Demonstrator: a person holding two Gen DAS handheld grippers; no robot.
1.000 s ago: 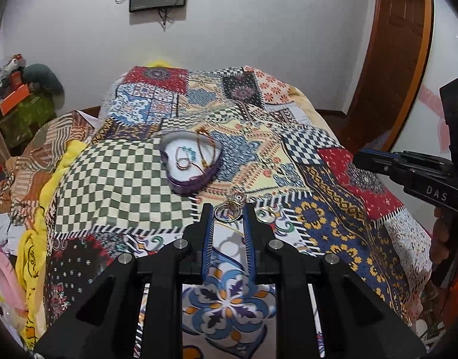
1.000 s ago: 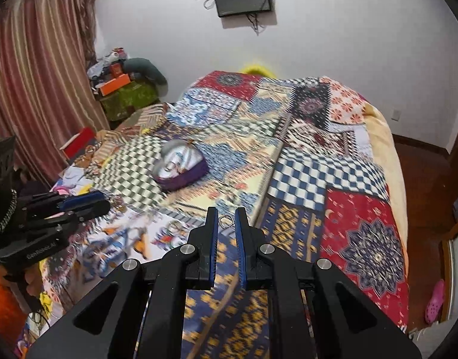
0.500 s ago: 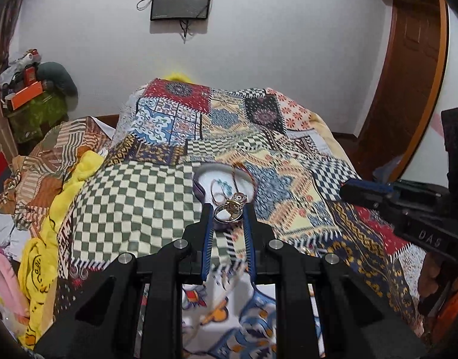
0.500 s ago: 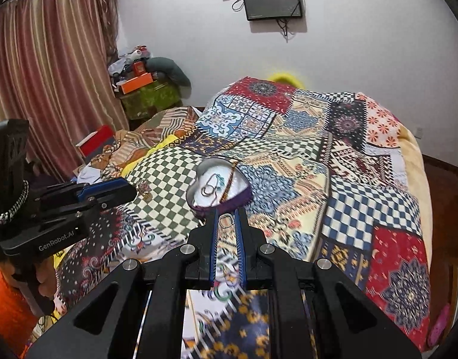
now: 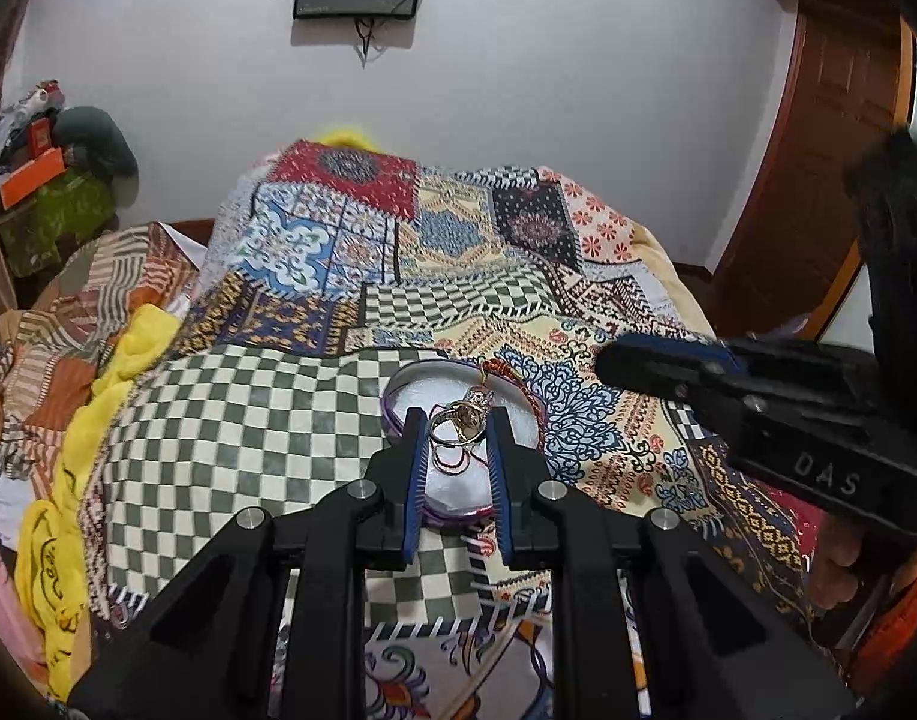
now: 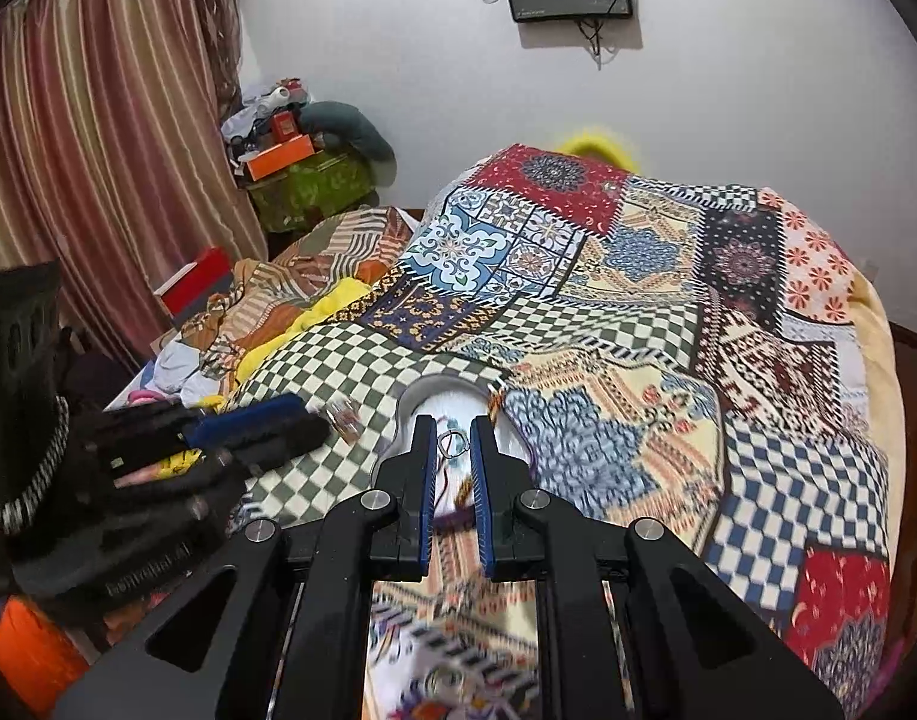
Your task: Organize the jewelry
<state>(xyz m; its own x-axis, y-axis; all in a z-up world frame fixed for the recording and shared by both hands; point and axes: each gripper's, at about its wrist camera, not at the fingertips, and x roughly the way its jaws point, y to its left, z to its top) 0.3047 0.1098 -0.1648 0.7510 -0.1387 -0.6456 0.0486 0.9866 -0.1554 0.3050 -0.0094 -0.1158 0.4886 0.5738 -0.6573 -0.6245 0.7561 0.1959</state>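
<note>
Now both grippers hover over the heart-shaped tray (image 5: 458, 498) mid-bed: left gripper (image 5: 458, 420) pinches a gold ring (image 5: 464, 417), right gripper (image 6: 453, 444) a thin ring (image 6: 452, 443); next, release into it.

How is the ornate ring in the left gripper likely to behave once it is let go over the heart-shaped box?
The ring is a small rigid metal band, so it probably drops straight and light. Its round hoop may roll or bounce on the box's smooth pale lining. The bulky decorated top likely tips it onto one side. The left gripper pinches it at the fingertips only, so it could slip.
</note>
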